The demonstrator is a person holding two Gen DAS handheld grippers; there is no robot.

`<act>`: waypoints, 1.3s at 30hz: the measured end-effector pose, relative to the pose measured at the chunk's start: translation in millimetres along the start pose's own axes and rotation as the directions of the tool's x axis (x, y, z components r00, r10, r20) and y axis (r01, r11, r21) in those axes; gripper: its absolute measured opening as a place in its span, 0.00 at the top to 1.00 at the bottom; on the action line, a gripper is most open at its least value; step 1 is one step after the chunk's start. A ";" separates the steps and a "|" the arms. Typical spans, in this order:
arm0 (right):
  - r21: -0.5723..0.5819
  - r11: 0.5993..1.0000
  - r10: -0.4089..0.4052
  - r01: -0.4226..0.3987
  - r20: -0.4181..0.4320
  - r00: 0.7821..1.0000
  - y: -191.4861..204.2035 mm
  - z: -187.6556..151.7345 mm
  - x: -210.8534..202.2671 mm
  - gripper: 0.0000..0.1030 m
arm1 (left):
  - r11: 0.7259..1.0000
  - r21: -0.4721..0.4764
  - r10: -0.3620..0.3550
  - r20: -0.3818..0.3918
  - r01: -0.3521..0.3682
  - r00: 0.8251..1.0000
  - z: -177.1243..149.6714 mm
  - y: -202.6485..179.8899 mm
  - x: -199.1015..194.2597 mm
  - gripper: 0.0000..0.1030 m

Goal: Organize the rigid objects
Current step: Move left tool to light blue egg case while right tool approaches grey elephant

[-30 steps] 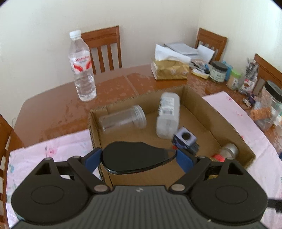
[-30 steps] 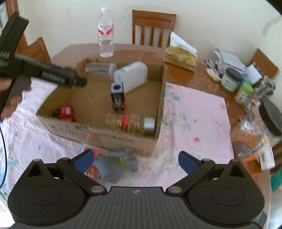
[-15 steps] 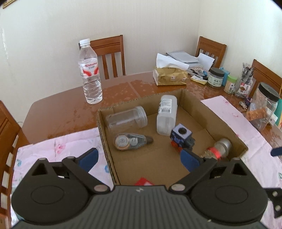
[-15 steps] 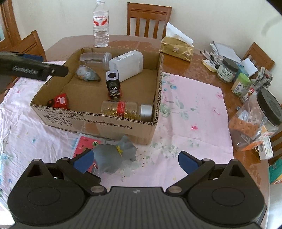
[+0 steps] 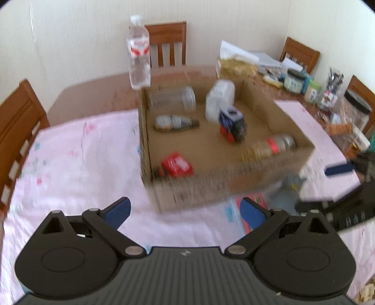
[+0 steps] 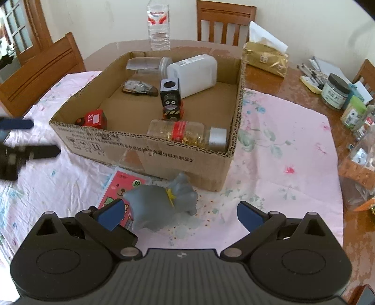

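Observation:
A cardboard box (image 6: 187,162) (image 5: 211,187) holds a clear jar (image 6: 145,64), a white bottle (image 6: 194,75), a correction-tape dispenser (image 6: 139,88) (image 5: 175,123), a toy train (image 6: 171,98), a red block (image 6: 95,118) and a glitter bottle (image 6: 187,133). A grey elephant toy (image 6: 161,201) and a pink card pack (image 6: 117,194) lie in front of the box. My right gripper (image 6: 179,214) is open just before the elephant. My left gripper (image 5: 185,211) is open and empty, in front of the box's near left corner.
A water bottle (image 6: 159,25) stands behind the box. A tissue pack (image 6: 264,58), jars (image 6: 335,91) and clutter line the table's right side. Wooden chairs (image 6: 225,22) surround the table. A pink cloth (image 6: 281,140) covers the near part.
My left gripper let the correction-tape dispenser go into the box, opened, and pulled back out to the near left. My right gripper moved closer to the elephant toy.

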State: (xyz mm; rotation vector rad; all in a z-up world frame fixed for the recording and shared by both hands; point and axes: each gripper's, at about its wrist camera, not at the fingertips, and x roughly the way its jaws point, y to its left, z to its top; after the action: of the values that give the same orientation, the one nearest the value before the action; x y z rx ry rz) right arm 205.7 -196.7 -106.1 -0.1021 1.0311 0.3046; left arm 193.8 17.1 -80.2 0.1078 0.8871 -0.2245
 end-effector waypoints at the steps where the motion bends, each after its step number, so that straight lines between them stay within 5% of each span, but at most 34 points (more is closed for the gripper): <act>1: -0.004 1.000 0.004 -0.004 0.000 1.000 -0.4 -0.2 0.3 0.00 | 1.000 0.001 -0.004 -0.012 0.004 1.000 -6.4 -3.5 0.1 0.04; 10: -0.041 0.998 0.052 -0.052 -0.003 0.999 -6.2 -3.4 3.4 0.00 | 0.995 0.048 -0.081 -0.125 0.088 0.989 -58.1 -48.1 5.1 0.04; 22: -0.095 0.992 0.083 -0.085 -0.020 0.996 -2.3 -8.1 3.9 0.00 | 0.999 -0.030 -0.048 -0.126 0.045 0.991 -74.9 -56.8 23.6 0.02; 35: -0.102 0.991 0.082 -0.085 -0.033 0.996 -1.1 -3.5 13.2 0.00 | 0.990 -0.112 0.070 -0.158 -0.089 0.985 -88.4 -9.7 13.7 0.02; 39: -0.105 0.991 0.085 -0.088 -0.033 0.996 1.5 -0.6 15.0 0.00 | 0.989 -0.136 0.045 -0.149 -0.066 0.988 -84.5 -6.8 14.1 0.02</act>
State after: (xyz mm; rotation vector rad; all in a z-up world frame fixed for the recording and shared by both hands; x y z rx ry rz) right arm 211.9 -192.3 -119.1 -0.1583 1.0489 0.4381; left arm 137.0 24.1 -144.3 0.0175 1.0415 -0.1023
